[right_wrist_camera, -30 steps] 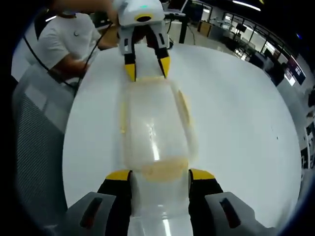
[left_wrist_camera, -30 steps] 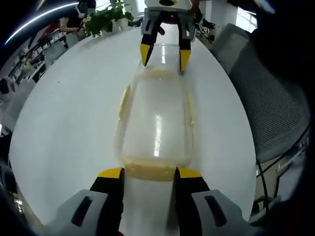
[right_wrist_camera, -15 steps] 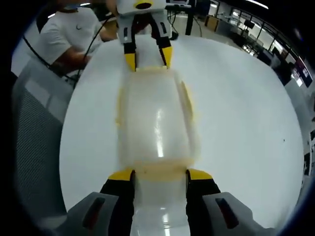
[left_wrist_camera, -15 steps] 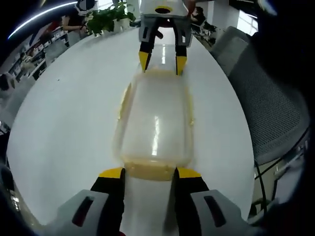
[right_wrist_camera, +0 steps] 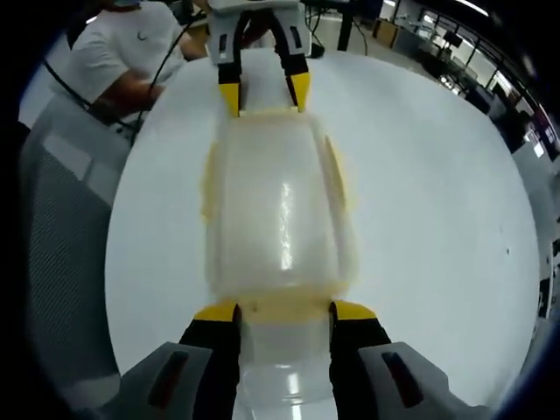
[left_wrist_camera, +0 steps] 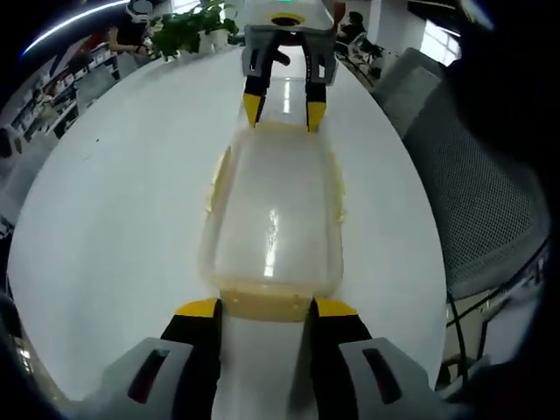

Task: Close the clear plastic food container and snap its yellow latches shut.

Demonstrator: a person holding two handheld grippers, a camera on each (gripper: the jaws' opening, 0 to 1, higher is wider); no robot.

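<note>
Lid-covered clear container (left_wrist_camera: pixel 273 219) with yellow latches (right_wrist_camera: pixel 280 305) lies flat; both hand-held grippers (left_wrist_camera: pixel 261 308) (right_wrist_camera: pixel 282 310) spread at its ends.

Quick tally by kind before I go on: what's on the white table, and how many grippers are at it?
Clear food container: 1
Grippers: 2, left gripper and right gripper, one at each end of the container
Potted plants: 1
Total: 4

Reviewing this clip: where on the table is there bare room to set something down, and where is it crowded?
Bare white table lies along both long sides of the clear container, out to the table's edge. It is crowded at the container's two ends, where the left gripper and right gripper stand at the yellow latches.
</note>
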